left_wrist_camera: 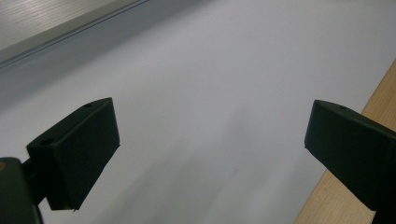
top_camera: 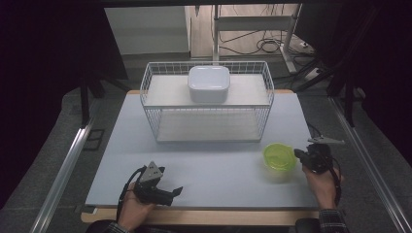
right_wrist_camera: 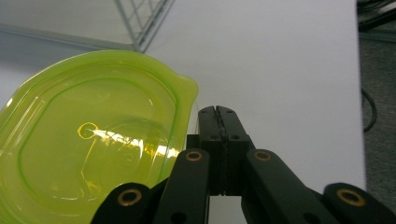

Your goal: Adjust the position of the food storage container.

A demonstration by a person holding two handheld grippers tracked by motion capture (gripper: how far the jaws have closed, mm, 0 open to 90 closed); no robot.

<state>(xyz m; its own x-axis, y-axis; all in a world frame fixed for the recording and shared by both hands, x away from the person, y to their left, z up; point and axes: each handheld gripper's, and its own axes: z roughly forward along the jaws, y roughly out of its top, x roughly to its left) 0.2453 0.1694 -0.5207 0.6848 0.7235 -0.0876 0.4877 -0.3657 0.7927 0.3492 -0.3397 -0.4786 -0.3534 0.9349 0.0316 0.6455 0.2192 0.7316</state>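
- Two tongs differed: the left tongs [top_camera: 167,191] gaped wide and empty over the tabletop [top_camera: 204,165].
- The right tongs [right_wrist_camera: 217,112] were pressed together beside the green-lidded container [top_camera: 279,158], gripping nothing.
- Container sat near the wire basket [top_camera: 208,104], seemingly unmoved; all handling remained.

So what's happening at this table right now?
A person holds a gripper in each hand. The right gripper, jaws shut, sits beside the yellow-green lidded container on the white table. The left gripper rests open near the front edge. A white lidded box sits atop the wire rack.
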